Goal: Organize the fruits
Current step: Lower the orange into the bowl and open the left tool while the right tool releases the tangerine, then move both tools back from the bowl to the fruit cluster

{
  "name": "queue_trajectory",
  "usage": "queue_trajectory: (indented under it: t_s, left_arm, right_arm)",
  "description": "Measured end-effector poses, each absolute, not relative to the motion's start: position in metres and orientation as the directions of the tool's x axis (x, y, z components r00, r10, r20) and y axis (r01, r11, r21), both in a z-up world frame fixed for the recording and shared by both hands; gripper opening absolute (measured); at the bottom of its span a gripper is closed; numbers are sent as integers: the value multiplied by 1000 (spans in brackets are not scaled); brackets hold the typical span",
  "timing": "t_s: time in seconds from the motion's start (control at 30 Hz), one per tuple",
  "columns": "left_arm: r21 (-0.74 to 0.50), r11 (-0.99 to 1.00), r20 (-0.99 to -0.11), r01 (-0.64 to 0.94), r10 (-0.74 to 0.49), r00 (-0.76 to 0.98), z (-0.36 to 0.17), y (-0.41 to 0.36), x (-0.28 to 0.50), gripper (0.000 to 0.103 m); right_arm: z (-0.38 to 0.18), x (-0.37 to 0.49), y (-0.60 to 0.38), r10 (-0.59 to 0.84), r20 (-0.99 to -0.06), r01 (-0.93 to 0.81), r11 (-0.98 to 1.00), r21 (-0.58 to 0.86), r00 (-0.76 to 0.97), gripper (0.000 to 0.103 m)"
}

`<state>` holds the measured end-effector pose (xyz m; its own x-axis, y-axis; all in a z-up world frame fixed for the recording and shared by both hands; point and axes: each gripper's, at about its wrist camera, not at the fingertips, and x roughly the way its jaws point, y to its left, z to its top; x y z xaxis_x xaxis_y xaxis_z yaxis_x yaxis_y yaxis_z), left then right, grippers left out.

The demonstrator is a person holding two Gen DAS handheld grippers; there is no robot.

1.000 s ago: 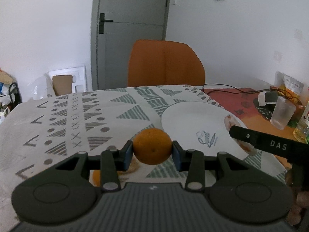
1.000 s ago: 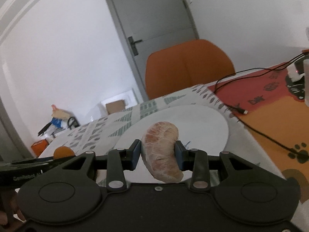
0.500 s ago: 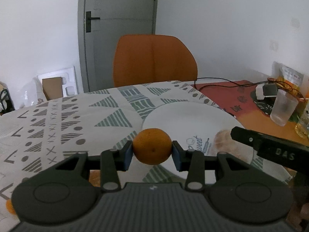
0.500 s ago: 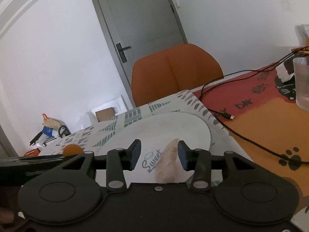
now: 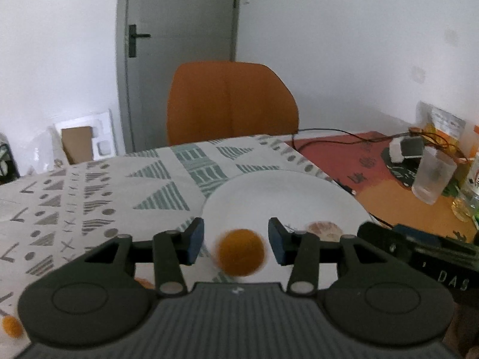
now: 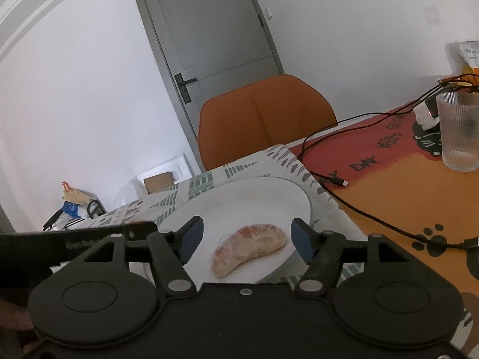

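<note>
My left gripper is open above the near edge of a white plate. A small orange, blurred by motion, is loose between and below its fingers, over the plate. My right gripper is open over the same plate. A peeled pale citrus segment lies on the plate between its fingers; it also shows in the left wrist view. The right gripper's body reaches in from the right in the left wrist view.
The plate sits on a patterned tablecloth. An orange chair stands behind the table. A ribbed glass, a charger and black cables lie on the orange mat to the right. Another small orange lies at left.
Both grippers opened. The left one let go of the orange, which is dropping toward the plate. The right one released the segment, which now lies on the plate.
</note>
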<state>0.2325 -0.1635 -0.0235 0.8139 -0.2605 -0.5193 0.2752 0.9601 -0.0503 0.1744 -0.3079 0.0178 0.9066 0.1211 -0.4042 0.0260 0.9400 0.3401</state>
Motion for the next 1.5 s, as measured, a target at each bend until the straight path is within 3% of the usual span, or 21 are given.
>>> queue_trajectory:
  t_s: [0.13,0.23,0.37,0.53,0.9,1.5]
  left_arm:
    - [-58,970,-523,238,-233,820,-21,-151,227,52]
    - [-42,977,-519,208,-199,831,-19,-140,219,61]
    - [-37,987,-520,157,-153,840,-16,-123,208,81]
    - [-54,996,-526,73,-91,845,-12,-97,195,87]
    - [-64,998,-500,-27,-9,866,-1,-53,158,95]
    - [-101,983,-521,-152,78,850,-8,10,118,96]
  right_arm:
    - [18,171,-301,130,-405,17,940,340,905,72]
    - [19,169,-295,137,-401,6,942,335,906,78]
    - [21,166,-288,146,-399,-3,941,339,905,85]
    - [28,159,-279,143,-385,-7,943,334,912,103]
    - [37,149,-247,191,-395,-60,946,320,898,103]
    - [36,138,-189,291,-428,-172,940,294,856,103]
